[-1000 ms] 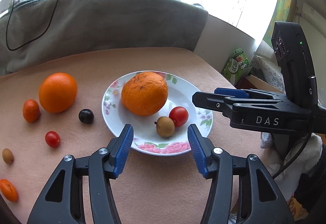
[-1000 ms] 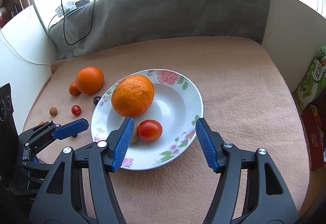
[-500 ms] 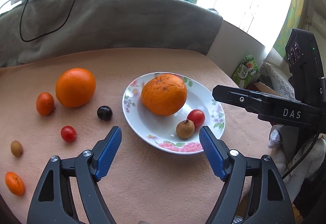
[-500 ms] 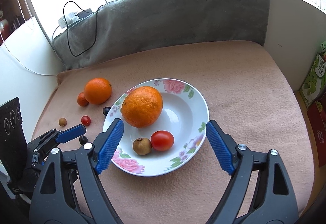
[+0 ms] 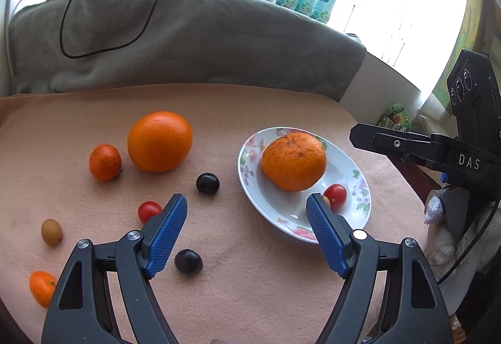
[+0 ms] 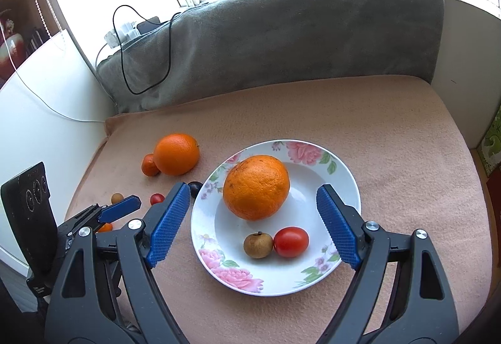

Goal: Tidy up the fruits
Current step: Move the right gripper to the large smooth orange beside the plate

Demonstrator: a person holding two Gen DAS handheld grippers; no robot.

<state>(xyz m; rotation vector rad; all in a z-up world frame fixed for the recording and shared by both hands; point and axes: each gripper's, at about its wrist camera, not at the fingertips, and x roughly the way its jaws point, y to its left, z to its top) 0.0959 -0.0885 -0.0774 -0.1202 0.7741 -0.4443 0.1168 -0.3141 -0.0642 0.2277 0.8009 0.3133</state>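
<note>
A floral white plate (image 6: 341, 174) holds a large orange (image 6: 256, 187), a brown longan (image 6: 258, 245) and a cherry tomato (image 6: 291, 242). My right gripper (image 6: 255, 226) is open and empty above the plate's near side. My left gripper (image 5: 245, 232) is open and empty over the cloth left of the plate (image 5: 250, 181). Loose on the cloth are a big orange (image 5: 159, 141), a small tangerine (image 5: 105, 162), two dark grapes (image 5: 208, 183) (image 5: 188, 262), a cherry tomato (image 5: 148, 211), a longan (image 5: 51, 231) and a kumquat (image 5: 42, 287).
The table is covered with a peach cloth (image 6: 391, 131). A grey blanket (image 6: 281, 40) with a black cable rises at the back. A white wall stands on the right, with green boxes (image 5: 395, 118) beyond the table's right edge.
Both grippers have opened wider. The left gripper has swung left, away from the plate and toward the loose fruit. The right gripper has pulled back and up from the plate.
</note>
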